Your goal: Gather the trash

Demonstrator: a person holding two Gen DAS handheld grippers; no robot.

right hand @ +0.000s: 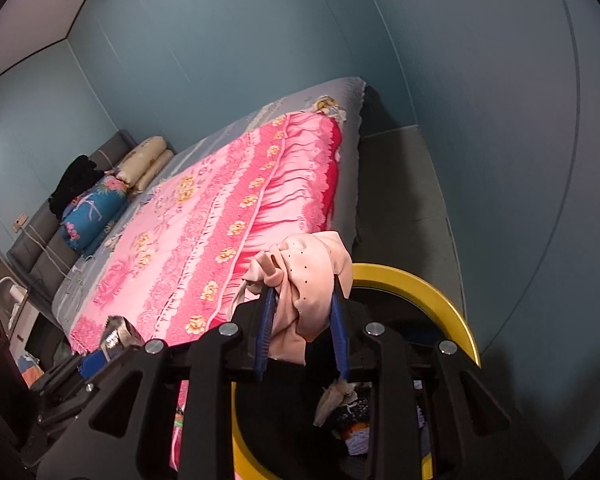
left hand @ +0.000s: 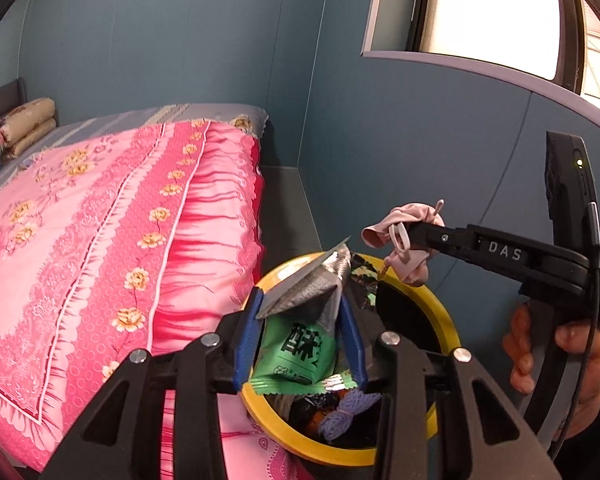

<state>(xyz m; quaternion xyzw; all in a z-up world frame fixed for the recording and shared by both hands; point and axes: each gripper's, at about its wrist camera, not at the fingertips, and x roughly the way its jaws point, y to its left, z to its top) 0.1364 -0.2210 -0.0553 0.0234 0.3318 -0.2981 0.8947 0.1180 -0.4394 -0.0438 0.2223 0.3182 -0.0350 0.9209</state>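
My left gripper [left hand: 300,300] is shut on a green and silver snack wrapper [left hand: 300,344], which hangs over the yellow-rimmed trash bin [left hand: 440,308]. My right gripper [right hand: 302,290] is shut on a crumpled pink cloth piece [right hand: 316,264] with dotted holes and holds it above the near side of the same bin [right hand: 432,292]. In the left wrist view the right gripper [left hand: 410,236] reaches in from the right with the pink cloth [left hand: 380,228] just over the bin's far rim. The bin holds several pieces of trash, among them a purple butterfly-shaped item [left hand: 344,412].
A bed with a pink floral quilt [left hand: 100,240] stands right against the bin's left side. Blue walls [left hand: 380,140] close in behind and to the right, with a window [left hand: 480,8] above. Pillows [right hand: 144,164] lie at the bed's far end. A hand [left hand: 568,356] grips the right tool.
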